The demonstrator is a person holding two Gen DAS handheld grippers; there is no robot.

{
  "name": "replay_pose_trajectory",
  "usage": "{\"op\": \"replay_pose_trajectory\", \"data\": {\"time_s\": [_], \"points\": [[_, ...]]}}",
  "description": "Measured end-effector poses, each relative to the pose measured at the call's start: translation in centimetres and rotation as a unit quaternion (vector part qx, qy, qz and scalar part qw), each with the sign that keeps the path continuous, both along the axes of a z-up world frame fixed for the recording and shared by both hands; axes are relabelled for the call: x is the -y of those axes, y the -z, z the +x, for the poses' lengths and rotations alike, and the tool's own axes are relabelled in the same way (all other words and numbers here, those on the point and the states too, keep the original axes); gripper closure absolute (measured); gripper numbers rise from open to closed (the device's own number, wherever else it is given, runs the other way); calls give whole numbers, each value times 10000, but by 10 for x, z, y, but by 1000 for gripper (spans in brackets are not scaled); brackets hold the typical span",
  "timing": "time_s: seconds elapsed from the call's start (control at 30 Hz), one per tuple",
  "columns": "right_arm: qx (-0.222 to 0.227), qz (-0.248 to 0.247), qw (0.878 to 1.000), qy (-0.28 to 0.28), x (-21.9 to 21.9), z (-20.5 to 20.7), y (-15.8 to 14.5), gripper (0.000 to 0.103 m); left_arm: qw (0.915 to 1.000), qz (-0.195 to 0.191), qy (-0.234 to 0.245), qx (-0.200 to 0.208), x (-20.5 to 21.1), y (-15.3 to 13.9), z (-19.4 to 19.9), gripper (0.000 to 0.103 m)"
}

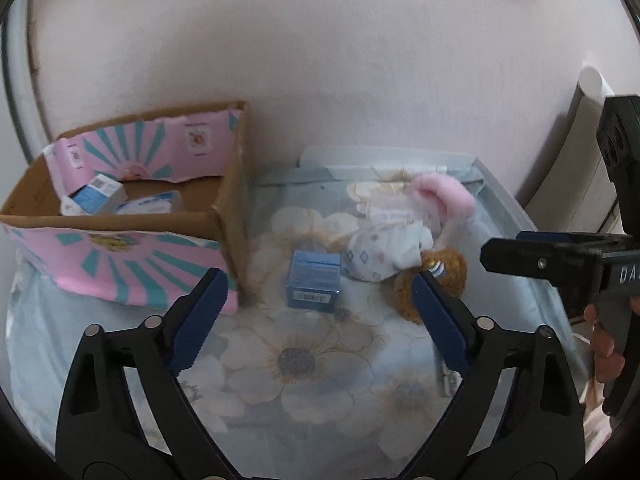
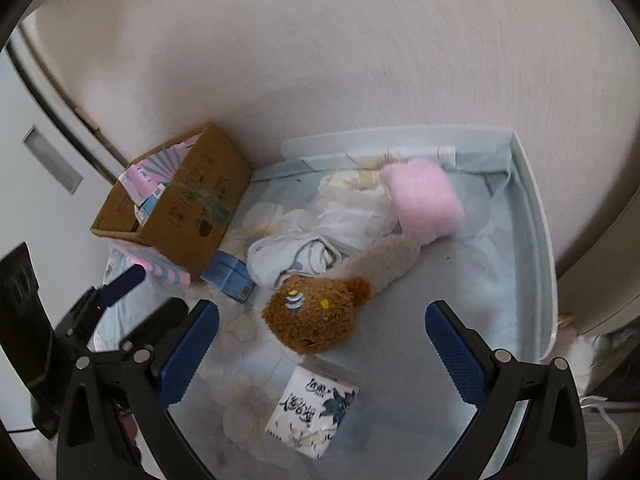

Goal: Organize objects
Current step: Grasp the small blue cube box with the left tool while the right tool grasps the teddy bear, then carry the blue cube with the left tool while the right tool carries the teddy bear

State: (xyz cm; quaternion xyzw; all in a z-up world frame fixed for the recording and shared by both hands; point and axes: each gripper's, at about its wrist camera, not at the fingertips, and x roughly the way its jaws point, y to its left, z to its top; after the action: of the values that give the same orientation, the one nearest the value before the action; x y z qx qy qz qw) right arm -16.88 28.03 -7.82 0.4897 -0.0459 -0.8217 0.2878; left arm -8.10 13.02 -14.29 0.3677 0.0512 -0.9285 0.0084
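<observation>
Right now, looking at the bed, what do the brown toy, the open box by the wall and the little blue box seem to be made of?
Brown toy: plush, probably synthetic pile; shaggy, matte fuzz.
Open box: corrugated cardboard, raw brown walls, flaps with a pink and teal printed face and torn edges.
Little blue box: likely thin printed paperboard, slightly glossy, crisp folded edges and a barcode.

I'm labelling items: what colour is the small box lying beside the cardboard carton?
Blue, the small cardboard box; clearest in the left wrist view.

My right tongs (image 2: 322, 330) gape wide over the fuzzy brown plush toy head (image 2: 311, 322) on the floral bedsheet (image 2: 440, 280), a white printed tissue pack (image 2: 312, 414) lying just below it.
</observation>
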Motion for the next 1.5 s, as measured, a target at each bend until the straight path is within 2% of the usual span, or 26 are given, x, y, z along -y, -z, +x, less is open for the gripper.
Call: {"op": "replay_pose_trajectory", "data": {"time_s": [0.2, 0.33, 0.7, 0.9, 0.93, 0.97, 1.0, 1.07, 1.17, 1.33, 1.5], "points": [[132, -127, 9998, 87, 4, -6, 22, 0, 9995, -230, 214, 103, -12, 30, -16, 20], [193, -179, 9996, 91, 4, -8, 30, 4, 9992, -332, 165, 171, -16, 40, -21, 27], [308, -257, 9990, 178, 16, -9, 43, 7, 9993, -236, -82, 279, -9, 51, -36, 35], [365, -335, 9984, 281, 23, -12, 48, 16, 9990, -229, -57, 368, -6, 53, -41, 49], [377, -349, 9982, 296, 24, -13, 48, 20, 9989, -233, -53, 394, -5, 53, -42, 52], [396, -347, 9981, 311, 25, -13, 49, 26, 9987, -235, -51, 458, -5, 55, -43, 62], [415, -319, 9981, 323, 27, -13, 50, 30, 9984, -240, -63, 510, -4, 56, -44, 67], [355, -269, 9984, 336, 28, -12, 49, 40, 9984, -148, -80, 531, 0, 57, -44, 68], [365, -257, 9982, 398, 27, -12, 50, 47, 9984, -70, -96, 547, 3, 57, -44, 68], [369, -288, 9980, 427, 24, -10, 47, 54, 9983, -43, -78, 584, 4, 57, -44, 68], [369, -325, 9975, 501, 19, -7, 44, 57, 9983, -17, -80, 570, 5, 49, -40, 68]]}}
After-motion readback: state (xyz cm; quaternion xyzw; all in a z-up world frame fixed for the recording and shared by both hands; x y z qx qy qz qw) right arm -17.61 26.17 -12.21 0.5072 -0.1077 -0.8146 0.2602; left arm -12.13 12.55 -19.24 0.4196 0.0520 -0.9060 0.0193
